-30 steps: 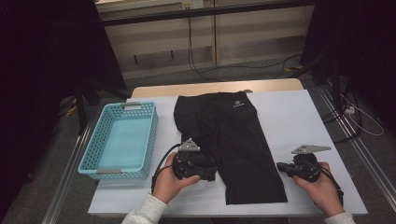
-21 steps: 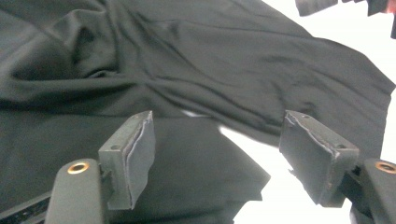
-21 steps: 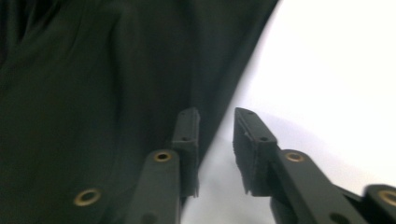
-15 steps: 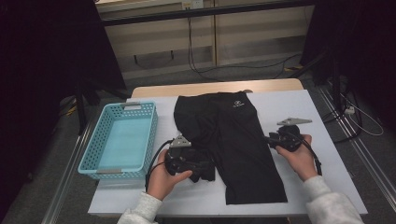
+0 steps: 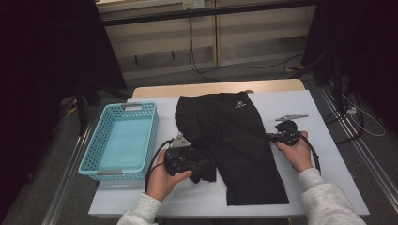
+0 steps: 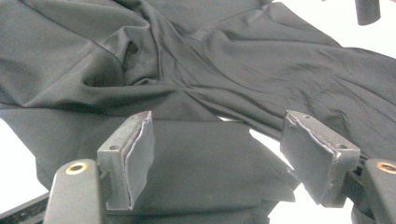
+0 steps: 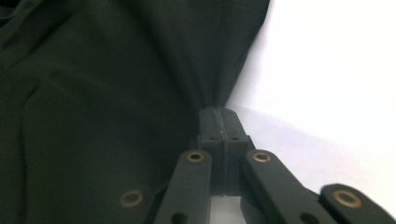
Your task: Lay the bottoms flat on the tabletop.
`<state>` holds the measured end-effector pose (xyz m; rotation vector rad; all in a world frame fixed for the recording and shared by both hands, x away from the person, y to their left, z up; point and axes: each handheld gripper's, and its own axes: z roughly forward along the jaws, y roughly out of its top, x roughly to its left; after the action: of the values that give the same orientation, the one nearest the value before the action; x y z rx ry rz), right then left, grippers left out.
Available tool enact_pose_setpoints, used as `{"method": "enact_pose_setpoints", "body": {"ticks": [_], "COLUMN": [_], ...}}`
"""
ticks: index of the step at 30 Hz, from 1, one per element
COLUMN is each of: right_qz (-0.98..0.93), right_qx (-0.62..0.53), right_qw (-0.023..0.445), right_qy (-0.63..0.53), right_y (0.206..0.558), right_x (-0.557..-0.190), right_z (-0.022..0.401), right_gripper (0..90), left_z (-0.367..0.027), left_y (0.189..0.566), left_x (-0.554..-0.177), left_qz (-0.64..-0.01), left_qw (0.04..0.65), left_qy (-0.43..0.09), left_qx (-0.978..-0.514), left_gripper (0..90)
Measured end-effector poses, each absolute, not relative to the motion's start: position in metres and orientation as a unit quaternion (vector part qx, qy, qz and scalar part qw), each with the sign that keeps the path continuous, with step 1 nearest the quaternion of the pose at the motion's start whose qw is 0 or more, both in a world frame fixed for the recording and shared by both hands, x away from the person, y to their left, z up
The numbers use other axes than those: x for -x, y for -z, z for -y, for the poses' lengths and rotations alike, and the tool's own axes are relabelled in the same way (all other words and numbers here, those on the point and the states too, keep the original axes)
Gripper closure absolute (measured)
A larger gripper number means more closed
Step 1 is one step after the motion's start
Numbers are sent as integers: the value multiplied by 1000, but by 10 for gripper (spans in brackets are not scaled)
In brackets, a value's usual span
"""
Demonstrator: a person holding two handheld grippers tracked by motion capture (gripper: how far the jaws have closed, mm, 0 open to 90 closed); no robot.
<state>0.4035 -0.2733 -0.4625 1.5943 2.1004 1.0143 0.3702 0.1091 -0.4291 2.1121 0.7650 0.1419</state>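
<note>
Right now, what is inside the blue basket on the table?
The blue basket looks empty: its pale bottom shows bare. The strip of bottom just behind its near wall is covered from the high view.

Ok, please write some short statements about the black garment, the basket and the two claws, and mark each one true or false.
1. The right claw is shut on the edge of the black garment. True.
2. The left claw is shut. False: its jaws stand apart over the fabric.
3. The turquoise basket holds folded clothes. False: nothing lies in it.
4. The basket stands left of the garment in the high view. True.
5. The garment hangs in the air. False: it lies on the white table.
</note>
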Motion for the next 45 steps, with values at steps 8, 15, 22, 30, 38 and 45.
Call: {"method": "enact_pose_setpoints", "body": {"ticks": [8,15,22,30,38,45], "right_qz": [-722,-723,-715,-714,-713,-705], "right_qx": [-560,-557,-564,-563,-568,-584], "right_qw": [180,192,182,138,149,154], "right_qy": [-365,-360,-371,-393,-383,-371], "right_y": [465,464,467,469,465,466], "right_x": [-416,-455,-478,-479,-476,-474], "right_z": [278,268,262,264,278,292], "right_gripper": [658,587,716,899,900,900], "left_z": [-109,-111,-115,-116,-117,-112], "left_y": [430,428,428,428,430,433], "left_x": [-371,-373,-376,-378,-379,-379], "left_qz": [-308,-311,-320,-325,-329,-326], "left_qw": [426,436,442,445,441,434], "left_qy": [-53,-58,-63,-63,-64,-61], "left_qx": [-849,-843,-836,-832,-833,-837], "left_gripper": [262,260,261,266,263,262]}}
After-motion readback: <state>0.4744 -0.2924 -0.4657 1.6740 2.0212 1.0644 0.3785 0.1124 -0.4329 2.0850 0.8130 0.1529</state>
